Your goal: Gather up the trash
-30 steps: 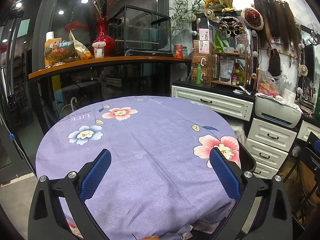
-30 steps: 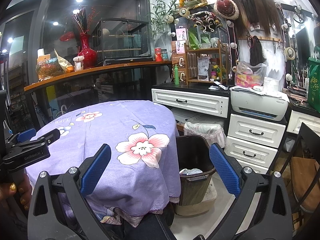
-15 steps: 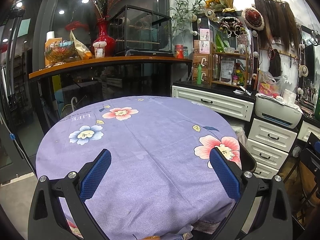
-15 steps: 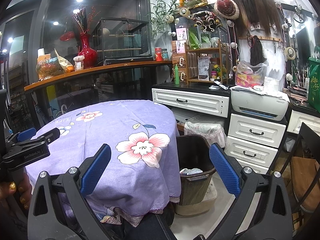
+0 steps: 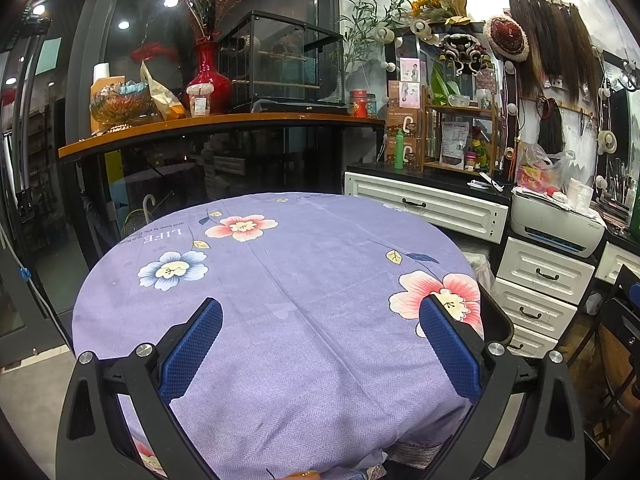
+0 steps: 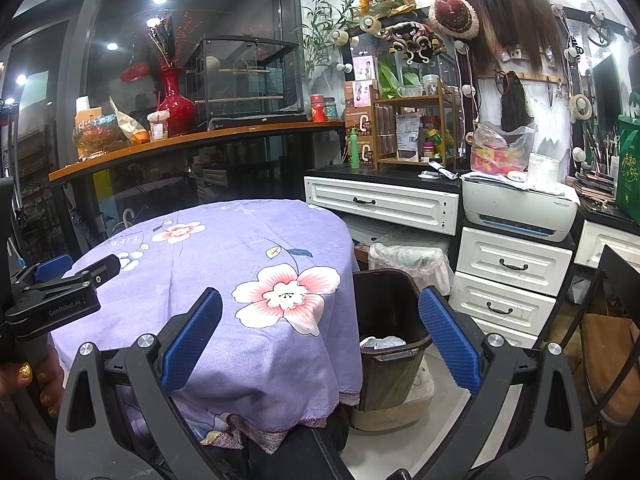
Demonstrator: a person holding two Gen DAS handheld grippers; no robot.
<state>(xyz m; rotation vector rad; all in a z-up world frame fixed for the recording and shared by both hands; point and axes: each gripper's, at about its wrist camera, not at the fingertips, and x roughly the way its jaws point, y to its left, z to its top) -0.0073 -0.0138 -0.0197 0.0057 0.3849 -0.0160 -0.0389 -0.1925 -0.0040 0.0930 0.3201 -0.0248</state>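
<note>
A round table under a purple flowered cloth (image 5: 288,280) fills the left wrist view, with nothing lying on the cloth. My left gripper (image 5: 320,320) hovers open over the table's near edge, nothing between its blue pads. In the right wrist view my right gripper (image 6: 320,320) is open too, held past the table's right side. Between its fingers stands a dark brown trash bin (image 6: 390,336) on the floor beside the table (image 6: 224,264), with crumpled white trash (image 6: 380,342) inside. The left gripper (image 6: 60,284) shows at the left edge of that view.
White drawer cabinets (image 6: 512,268) and a printer (image 6: 520,208) line the right wall. A second bin with a plastic liner (image 6: 408,256) stands behind the brown one. A chair (image 6: 616,320) is at the far right. A wooden counter (image 5: 200,128) with a red vase runs behind the table.
</note>
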